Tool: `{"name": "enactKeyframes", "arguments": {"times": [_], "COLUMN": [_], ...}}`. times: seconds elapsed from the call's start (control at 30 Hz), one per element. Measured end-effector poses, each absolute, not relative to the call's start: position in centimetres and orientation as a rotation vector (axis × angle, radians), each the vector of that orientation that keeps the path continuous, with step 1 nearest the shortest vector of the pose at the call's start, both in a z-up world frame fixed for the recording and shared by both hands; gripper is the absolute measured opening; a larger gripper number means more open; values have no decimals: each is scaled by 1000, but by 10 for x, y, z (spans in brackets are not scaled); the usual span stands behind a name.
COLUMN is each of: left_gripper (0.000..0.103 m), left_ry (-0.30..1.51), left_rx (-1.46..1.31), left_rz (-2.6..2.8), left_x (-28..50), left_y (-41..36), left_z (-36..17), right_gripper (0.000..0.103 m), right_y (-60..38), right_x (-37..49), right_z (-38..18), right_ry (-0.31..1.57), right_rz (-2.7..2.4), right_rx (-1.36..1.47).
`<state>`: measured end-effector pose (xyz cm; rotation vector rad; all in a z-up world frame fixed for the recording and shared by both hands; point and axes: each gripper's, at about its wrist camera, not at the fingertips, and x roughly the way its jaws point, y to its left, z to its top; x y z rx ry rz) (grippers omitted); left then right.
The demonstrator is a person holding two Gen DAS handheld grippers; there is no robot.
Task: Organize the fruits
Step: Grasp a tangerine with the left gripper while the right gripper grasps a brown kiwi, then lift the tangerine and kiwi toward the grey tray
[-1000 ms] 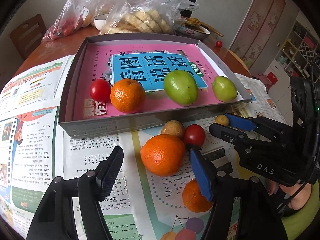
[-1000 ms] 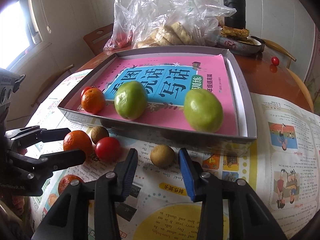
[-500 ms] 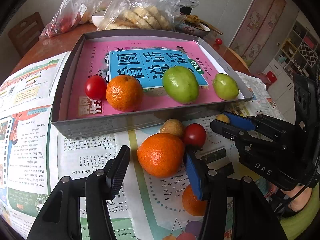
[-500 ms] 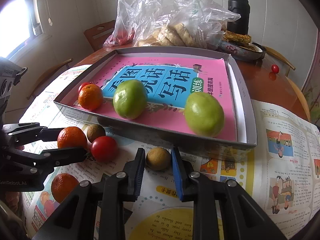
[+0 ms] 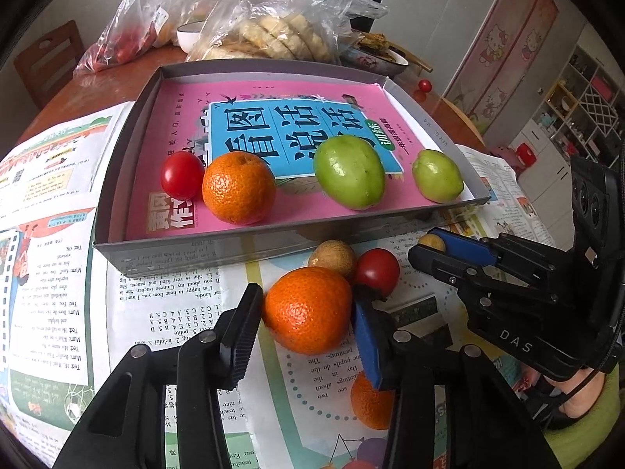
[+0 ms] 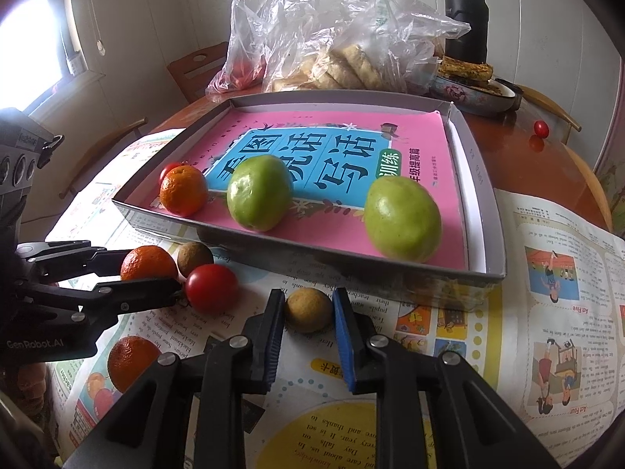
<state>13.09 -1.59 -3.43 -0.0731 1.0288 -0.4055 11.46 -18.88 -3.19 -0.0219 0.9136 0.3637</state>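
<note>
A grey tray [image 5: 175, 256] with a pink book holds a red tomato [image 5: 181, 175], an orange [image 5: 238, 187] and two green fruits [image 5: 349, 172] [image 5: 437, 180]. On the newspaper in front lie an orange [image 5: 308, 310], a brown longan [image 5: 332, 256], a red tomato [image 5: 377, 271] and a second orange [image 5: 371, 402]. My left gripper [image 5: 306, 314] is shut on the near orange. My right gripper [image 6: 308, 306] is shut on a small brown longan [image 6: 308, 308]; it also shows in the left wrist view [image 5: 431, 242].
Plastic bags of food [image 6: 332, 51], a black flask [image 6: 466, 19] and a dish [image 6: 472, 90] stand behind the tray. A stray small tomato [image 6: 541, 128] lies on the wooden table at right. Newspaper [image 6: 547, 273] covers the near table.
My left gripper moved forward and its fingers closed onto the near orange. My right gripper's fingers closed onto the small longan.
</note>
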Motion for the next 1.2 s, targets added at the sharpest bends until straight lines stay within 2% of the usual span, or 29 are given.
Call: {"name": "enactKeyframes", "arguments": {"times": [1.2], "left_gripper": [45], "left_ry": [997], "left_rx": [-82], "left_rz": [-351], "left_x": [118], "left_y": [6], "left_z": [-18], "right_gripper": [25], "right_y": [-181], "right_x": [100], "right_z": [-22], "right_ry": [894], "right_rz": [418], "right_rx": [-11]}}
